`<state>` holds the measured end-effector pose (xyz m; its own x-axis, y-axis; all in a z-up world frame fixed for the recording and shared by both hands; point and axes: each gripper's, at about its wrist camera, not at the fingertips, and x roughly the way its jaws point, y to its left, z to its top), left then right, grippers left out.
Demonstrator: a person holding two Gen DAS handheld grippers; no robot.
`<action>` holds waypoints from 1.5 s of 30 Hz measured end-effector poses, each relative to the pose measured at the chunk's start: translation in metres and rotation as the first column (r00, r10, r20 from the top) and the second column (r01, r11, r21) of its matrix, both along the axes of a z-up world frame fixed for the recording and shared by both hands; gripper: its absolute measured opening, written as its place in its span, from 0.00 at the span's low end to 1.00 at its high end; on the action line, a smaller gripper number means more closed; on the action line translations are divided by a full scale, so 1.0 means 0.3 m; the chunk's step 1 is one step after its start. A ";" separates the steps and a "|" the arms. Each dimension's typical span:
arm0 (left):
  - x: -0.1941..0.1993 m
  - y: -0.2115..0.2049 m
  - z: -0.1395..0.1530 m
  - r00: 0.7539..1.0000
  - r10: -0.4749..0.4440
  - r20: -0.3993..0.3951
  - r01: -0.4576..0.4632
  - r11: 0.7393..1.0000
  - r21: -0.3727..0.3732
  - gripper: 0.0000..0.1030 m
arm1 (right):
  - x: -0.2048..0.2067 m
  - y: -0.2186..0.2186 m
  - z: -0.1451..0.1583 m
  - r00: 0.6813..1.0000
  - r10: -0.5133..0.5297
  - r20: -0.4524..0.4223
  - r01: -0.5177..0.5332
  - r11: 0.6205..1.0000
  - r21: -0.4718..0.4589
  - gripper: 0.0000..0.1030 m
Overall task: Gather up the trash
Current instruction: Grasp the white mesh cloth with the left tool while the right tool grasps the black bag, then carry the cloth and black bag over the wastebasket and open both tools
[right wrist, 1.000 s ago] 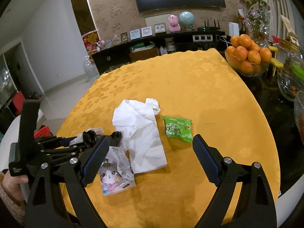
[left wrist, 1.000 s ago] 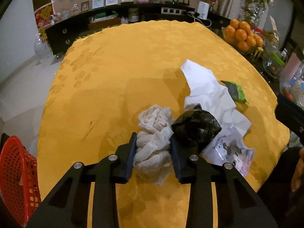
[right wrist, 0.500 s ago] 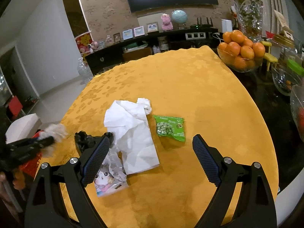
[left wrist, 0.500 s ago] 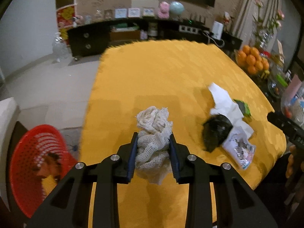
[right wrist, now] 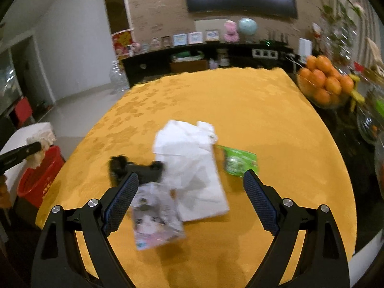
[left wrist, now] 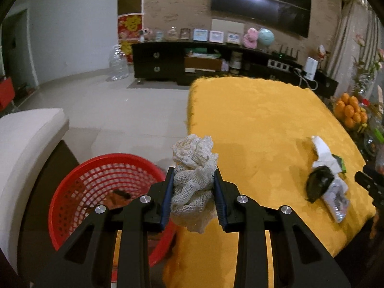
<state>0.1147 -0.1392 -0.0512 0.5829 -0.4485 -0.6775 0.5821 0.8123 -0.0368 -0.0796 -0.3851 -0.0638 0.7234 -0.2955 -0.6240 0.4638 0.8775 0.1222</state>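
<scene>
My left gripper (left wrist: 193,188) is shut on a crumpled cream mesh rag (left wrist: 193,168), held in the air at the table's left edge beside a red plastic basket (left wrist: 79,192) on the floor. In the right wrist view that rag (right wrist: 42,141) hangs over the basket (right wrist: 36,180) at far left. My right gripper (right wrist: 190,199) stands open above the yellow tablecloth (right wrist: 240,100), over a white tissue (right wrist: 192,163), a cartoon-printed wrapper (right wrist: 156,223), a crumpled black bag (right wrist: 134,168) and a green snack packet (right wrist: 238,162).
A bowl of oranges (right wrist: 321,85) and glassware stand at the table's right side. A white padded seat (left wrist: 26,148) sits left of the basket. A dark sideboard (left wrist: 192,60) with frames and a globe lines the far wall.
My left gripper lifted the mesh rag off the table and carried it left to the basket's side. The right gripper shifted slightly over the remaining trash, still open.
</scene>
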 end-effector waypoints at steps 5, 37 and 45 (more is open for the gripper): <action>0.013 0.023 0.006 1.000 0.015 -0.002 -0.015 1.000 -0.015 0.28 | 0.112 0.073 -0.001 0.995 0.091 -0.040 -0.092 0.995 -0.028 0.84; 0.027 0.099 0.055 0.996 0.091 0.024 -0.088 0.993 -0.078 0.28 | 0.303 0.170 0.026 0.985 0.149 -0.085 -0.151 0.988 -0.012 0.44; 0.045 0.163 0.140 0.985 0.158 0.070 -0.151 0.984 -0.098 0.28 | 0.341 0.221 0.154 0.988 0.154 -0.025 -0.155 0.987 -0.051 0.44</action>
<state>0.1281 -0.0903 -0.0094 0.6988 -0.4074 -0.5879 0.4540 0.8878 -0.0754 0.0227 -0.3189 -0.0175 0.7501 -0.2135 -0.6259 0.3239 0.9438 0.0662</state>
